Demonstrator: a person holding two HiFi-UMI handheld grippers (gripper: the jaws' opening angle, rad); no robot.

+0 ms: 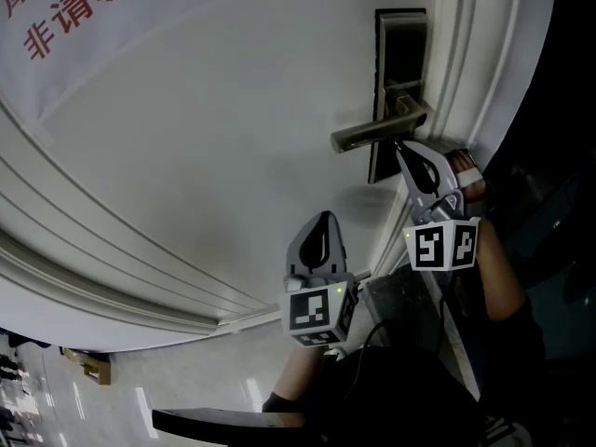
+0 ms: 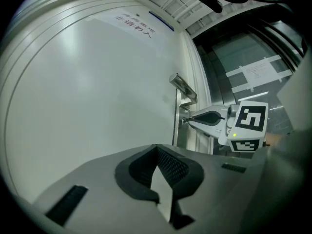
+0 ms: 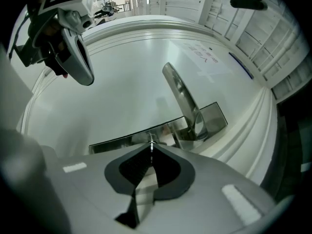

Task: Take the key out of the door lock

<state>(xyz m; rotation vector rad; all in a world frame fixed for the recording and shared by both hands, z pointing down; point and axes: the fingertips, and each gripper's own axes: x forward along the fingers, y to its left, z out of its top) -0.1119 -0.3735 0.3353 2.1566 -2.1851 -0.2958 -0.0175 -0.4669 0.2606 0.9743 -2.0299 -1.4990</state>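
Head view shows red characters "非请勿" across a white sign [image 1: 56, 26] at the top left of the white panelled door [image 1: 205, 156], with the rest of the line cut off. Right gripper [image 1: 402, 149] has its jaws pinched together on the key [image 3: 151, 144], which sits in the dark lock plate [image 1: 402, 49] just under the lever handle [image 1: 377, 130]. Left gripper [image 1: 324, 220] hangs near the door, jaws closed on nothing. Glossy pale floor [image 1: 186, 389] lies below
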